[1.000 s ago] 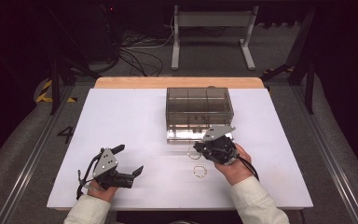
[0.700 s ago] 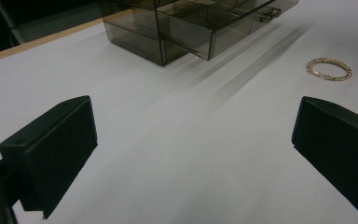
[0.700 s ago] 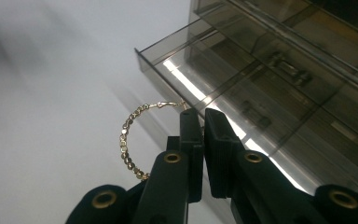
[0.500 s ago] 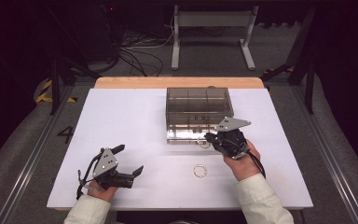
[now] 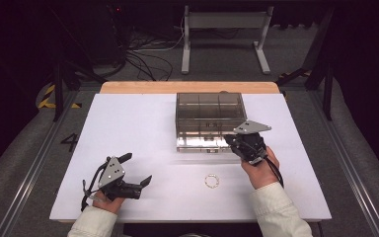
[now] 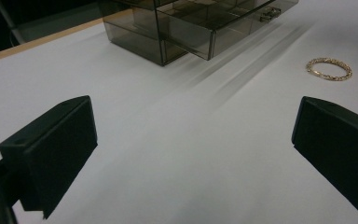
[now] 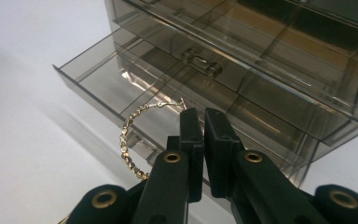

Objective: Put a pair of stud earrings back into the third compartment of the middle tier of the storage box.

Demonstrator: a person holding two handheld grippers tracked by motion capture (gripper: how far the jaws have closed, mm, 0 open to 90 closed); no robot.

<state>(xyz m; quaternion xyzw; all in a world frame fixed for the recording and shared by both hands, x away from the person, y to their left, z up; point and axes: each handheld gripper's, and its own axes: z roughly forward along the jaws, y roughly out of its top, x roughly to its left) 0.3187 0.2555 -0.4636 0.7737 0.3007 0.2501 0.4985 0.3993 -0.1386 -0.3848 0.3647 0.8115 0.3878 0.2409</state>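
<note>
A smoky clear drawer box (image 5: 208, 116) stands at the table's middle back, its bottom drawer (image 7: 103, 77) pulled out. My right gripper (image 5: 229, 140) hovers at the drawer's front right corner. Its jaws are shut (image 7: 200, 119) on a thin gold bracelet (image 7: 127, 140), which hangs in a loop to their left above the drawer's edge. A second gold bracelet (image 5: 211, 181) lies flat on the white table (image 5: 128, 123) in front of the box, also seen in the left gripper view (image 6: 329, 69). My left gripper (image 5: 139, 169) rests at the front left, open and empty (image 6: 193, 140).
The box (image 6: 186, 28) has several compartments behind clear walls. A wooden strip (image 5: 187, 87) borders the table's far edge. Metal rails run along both sides, and a stand with cables sits on the floor beyond.
My right gripper has drifted right and a little away from me, from beside the loose bracelet to the drawer's front right corner. The left gripper and the bracelet on the table have stayed put.
</note>
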